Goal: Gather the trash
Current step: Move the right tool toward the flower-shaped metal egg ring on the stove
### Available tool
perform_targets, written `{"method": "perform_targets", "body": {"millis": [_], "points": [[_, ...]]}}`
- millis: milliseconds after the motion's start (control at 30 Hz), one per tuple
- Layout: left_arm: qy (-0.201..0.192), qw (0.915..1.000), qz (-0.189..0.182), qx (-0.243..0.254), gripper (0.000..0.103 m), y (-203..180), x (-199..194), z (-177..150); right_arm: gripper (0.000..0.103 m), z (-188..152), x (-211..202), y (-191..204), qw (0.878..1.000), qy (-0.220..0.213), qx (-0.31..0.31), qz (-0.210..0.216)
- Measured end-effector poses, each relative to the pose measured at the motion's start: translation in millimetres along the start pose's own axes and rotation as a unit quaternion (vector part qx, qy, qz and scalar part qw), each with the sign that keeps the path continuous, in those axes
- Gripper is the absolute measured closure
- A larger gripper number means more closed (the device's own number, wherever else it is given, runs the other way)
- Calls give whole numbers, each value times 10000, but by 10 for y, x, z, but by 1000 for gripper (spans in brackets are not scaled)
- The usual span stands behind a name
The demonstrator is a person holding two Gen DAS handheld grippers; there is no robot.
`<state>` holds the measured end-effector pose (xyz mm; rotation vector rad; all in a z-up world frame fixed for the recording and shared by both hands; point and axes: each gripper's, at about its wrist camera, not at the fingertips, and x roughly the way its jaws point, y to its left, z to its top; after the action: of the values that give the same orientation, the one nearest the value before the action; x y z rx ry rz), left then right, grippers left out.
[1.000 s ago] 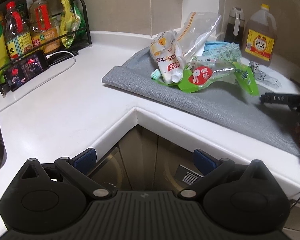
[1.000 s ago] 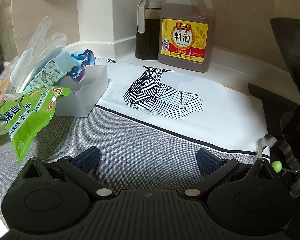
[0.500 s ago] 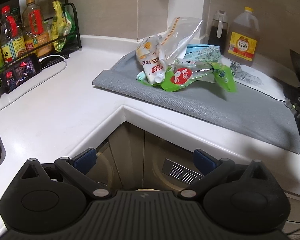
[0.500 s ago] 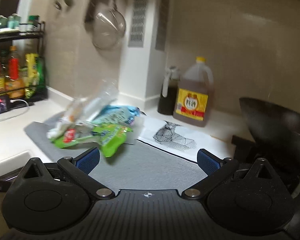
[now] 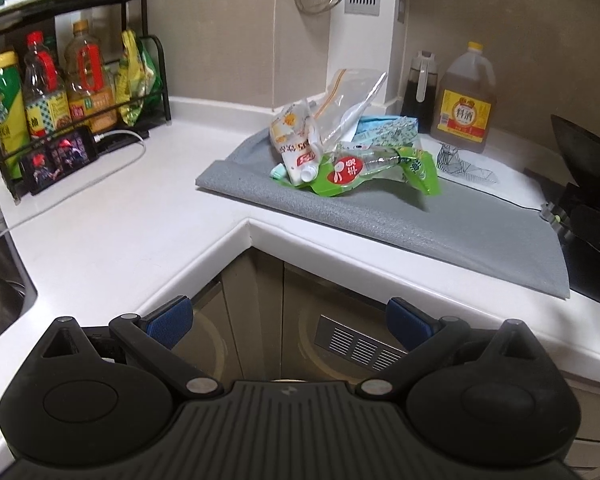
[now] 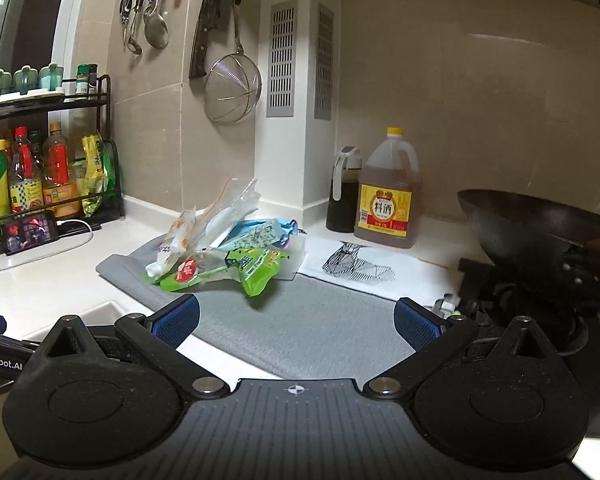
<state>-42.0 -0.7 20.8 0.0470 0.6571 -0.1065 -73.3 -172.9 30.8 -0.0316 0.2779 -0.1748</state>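
Observation:
A heap of trash lies on a grey mat (image 5: 452, 224) (image 6: 300, 320) on the white counter: a green wrapper (image 5: 364, 172) (image 6: 256, 268), a clear zip bag (image 5: 348, 100) (image 6: 236, 204), a white and orange pouch (image 5: 294, 140) (image 6: 176, 236) and a light blue packet (image 5: 392, 128) (image 6: 260, 234). My left gripper (image 5: 288, 318) is open and empty, held in front of the counter's inner corner, well short of the heap. My right gripper (image 6: 296, 318) is open and empty too, above the mat's near edge, back from the heap.
A black rack of bottles (image 5: 60, 92) (image 6: 40, 172) and a phone (image 5: 58, 158) on a cable stand at the left. A sink (image 5: 0, 280) is at far left. A brown jug (image 5: 466, 108) (image 6: 390, 196), a dark bottle (image 6: 342, 192) and a wok (image 6: 540, 224) on the stove sit at the right.
Both grippers have drawn back and risen from the counter. The right one was low over the mat close to the heap and now sees the whole wall and the stove. Both stayed open.

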Motion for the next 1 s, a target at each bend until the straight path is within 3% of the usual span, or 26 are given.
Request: {"method": "perform_targets", "body": {"millis": [200,400,633,1000], "points": [[-130,9999,-54,7,0,-15,-134,-41,0,181,-258,24,9992,-48,100,377],[-300,9995,-117,36,0,-44,-281,-19,0,530,-546,4,9971,-579,-29,496],[-203,9998,2,69,0,4,-279,-55,0,317,-328,23,9990,-46,181,404],[-149,9997,56,183,0,0,-202,-80,0,176,-228,41,9996,75,141,240]]}}
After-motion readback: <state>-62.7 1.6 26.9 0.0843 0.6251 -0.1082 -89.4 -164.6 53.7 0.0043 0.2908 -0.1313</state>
